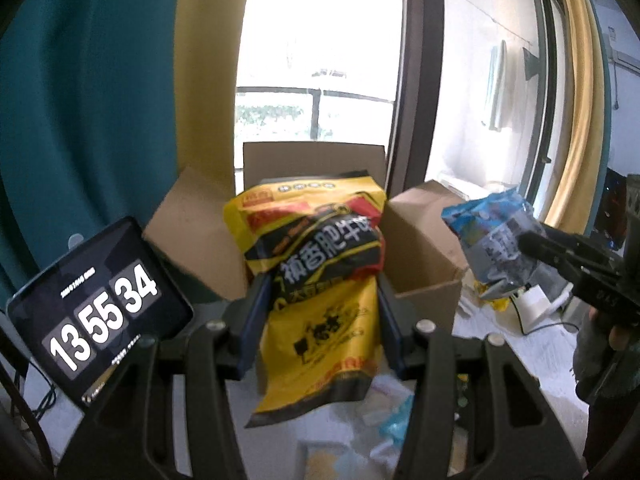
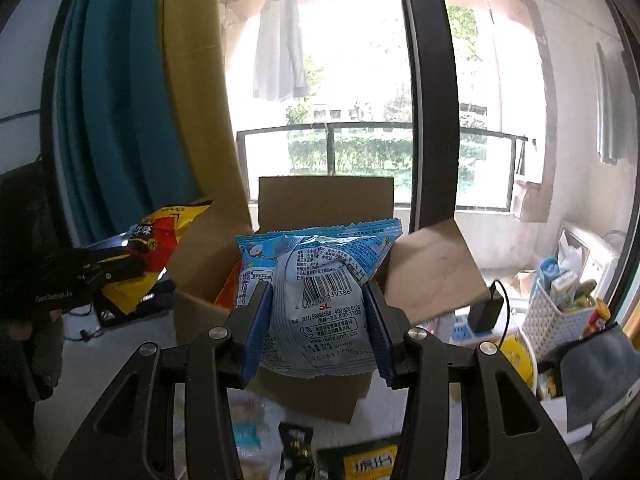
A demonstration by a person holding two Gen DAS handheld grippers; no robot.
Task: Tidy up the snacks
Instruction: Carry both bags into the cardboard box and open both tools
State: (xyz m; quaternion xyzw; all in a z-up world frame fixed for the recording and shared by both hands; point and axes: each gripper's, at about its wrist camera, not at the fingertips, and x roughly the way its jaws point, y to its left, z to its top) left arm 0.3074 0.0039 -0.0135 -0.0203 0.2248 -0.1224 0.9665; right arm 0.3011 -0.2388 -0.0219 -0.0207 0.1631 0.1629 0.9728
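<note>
Two snack bags are being held up in front of the open cardboard box (image 2: pixel 326 200); the left gripper (image 1: pixel 318 320) is squeezing a crinkly yellow bag (image 1: pixel 316 280); the right gripper (image 2: pixel 318 330) is pinching a shiny blue bag (image 2: pixel 320 296) with a barcode.

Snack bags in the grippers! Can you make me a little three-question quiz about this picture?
1. True or false: the left gripper holds a yellow snack bag.
2. Which colour is the bag in the right gripper? A red, B blue and silver, C green.
3. Fill in: behind both bags stands an open cardboard ____.

Key: 1 true; 2 B; 3 box.
</note>
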